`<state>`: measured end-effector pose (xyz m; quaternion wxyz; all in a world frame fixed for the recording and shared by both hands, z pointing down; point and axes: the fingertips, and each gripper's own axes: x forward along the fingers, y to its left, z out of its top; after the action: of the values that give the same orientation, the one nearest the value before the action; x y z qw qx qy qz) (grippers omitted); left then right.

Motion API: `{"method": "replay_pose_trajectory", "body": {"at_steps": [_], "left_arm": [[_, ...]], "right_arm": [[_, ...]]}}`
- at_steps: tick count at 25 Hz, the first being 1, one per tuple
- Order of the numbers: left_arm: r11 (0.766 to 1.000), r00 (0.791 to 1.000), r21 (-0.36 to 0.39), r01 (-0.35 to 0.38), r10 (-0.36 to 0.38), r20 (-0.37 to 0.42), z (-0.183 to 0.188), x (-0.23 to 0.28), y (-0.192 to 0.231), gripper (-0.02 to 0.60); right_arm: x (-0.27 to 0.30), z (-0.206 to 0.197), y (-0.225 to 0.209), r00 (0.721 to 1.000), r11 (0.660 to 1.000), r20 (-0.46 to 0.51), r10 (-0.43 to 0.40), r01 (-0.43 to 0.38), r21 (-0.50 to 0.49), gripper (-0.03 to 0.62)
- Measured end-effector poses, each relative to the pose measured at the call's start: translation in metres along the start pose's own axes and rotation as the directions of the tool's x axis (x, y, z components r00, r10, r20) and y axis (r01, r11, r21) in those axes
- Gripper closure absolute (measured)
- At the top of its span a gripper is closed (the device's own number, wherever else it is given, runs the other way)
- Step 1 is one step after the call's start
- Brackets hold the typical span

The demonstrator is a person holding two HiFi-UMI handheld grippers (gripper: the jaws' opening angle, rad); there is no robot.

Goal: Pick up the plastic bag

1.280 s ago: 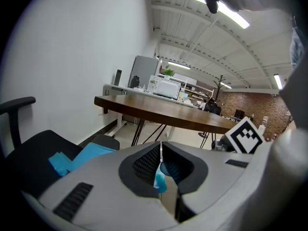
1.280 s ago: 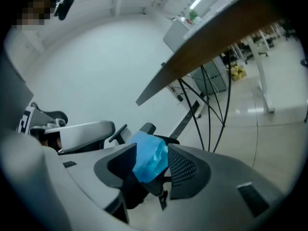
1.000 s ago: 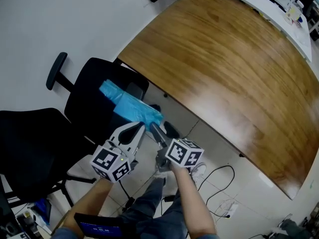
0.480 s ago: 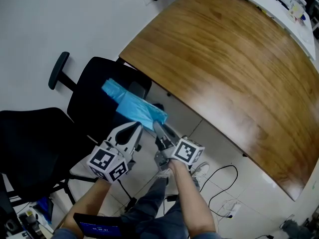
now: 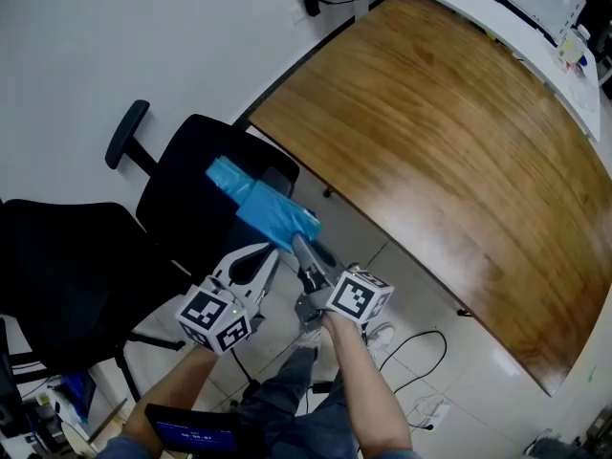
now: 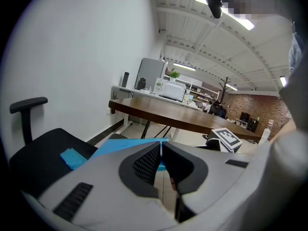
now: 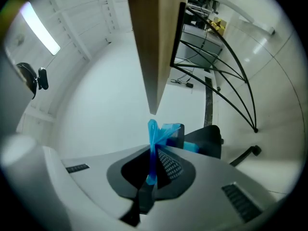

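A light blue plastic bag (image 5: pixel 263 207) lies across the seat of a black office chair (image 5: pixel 182 208). My right gripper (image 5: pixel 300 245) is shut on the bag's near corner. In the right gripper view a thin fold of the bag (image 7: pixel 155 134) stands pinched between the pads of that gripper (image 7: pixel 153 165). My left gripper (image 5: pixel 271 254) hovers just left of it, shut with nothing between its jaws. From the left gripper view the bag (image 6: pixel 115 146) spreads out beyond the tips of the left gripper (image 6: pixel 160 148), untouched by them.
A long wooden desk (image 5: pixel 449 132) runs along the right, its edge close to the chair. A second black chair (image 5: pixel 57 285) stands at the left. Cables (image 5: pixel 421 352) lie on the tiled floor by the person's feet. A white wall is behind the chairs.
The right gripper has moved slightly forward onto the bag's near corner and now pinches it. The left gripper has stayed beside it.
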<state>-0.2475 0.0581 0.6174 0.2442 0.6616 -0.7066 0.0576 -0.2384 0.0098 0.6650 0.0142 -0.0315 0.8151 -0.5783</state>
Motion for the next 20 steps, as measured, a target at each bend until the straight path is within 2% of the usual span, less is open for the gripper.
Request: {"method": "replay_pose_trajectory", "body": {"at_steps": [9,15,20], "left_arm": [[0.998,0.999,-0.066,-0.014,0.018,0.05,0.025,-0.027,0.004,0.558],[0.996,0.991,-0.09,-0.013,0.025,0.13,0.063,-0.042,0.011,0.558],[0.994,0.976,-0.111,-0.021,0.044,0.212,0.106,-0.059,0.029,0.558]], "right_arm": [[0.024,0.018,0.071,0.996,0.995,-0.075,0.045,-0.052,-0.09,0.59],[0.046,0.033,0.112,0.991,0.984,-0.131,0.034,-0.056,-0.169,0.59],[0.078,0.047,0.153,0.985,0.963,-0.168,0.037,-0.08,-0.259,0.59]]}}
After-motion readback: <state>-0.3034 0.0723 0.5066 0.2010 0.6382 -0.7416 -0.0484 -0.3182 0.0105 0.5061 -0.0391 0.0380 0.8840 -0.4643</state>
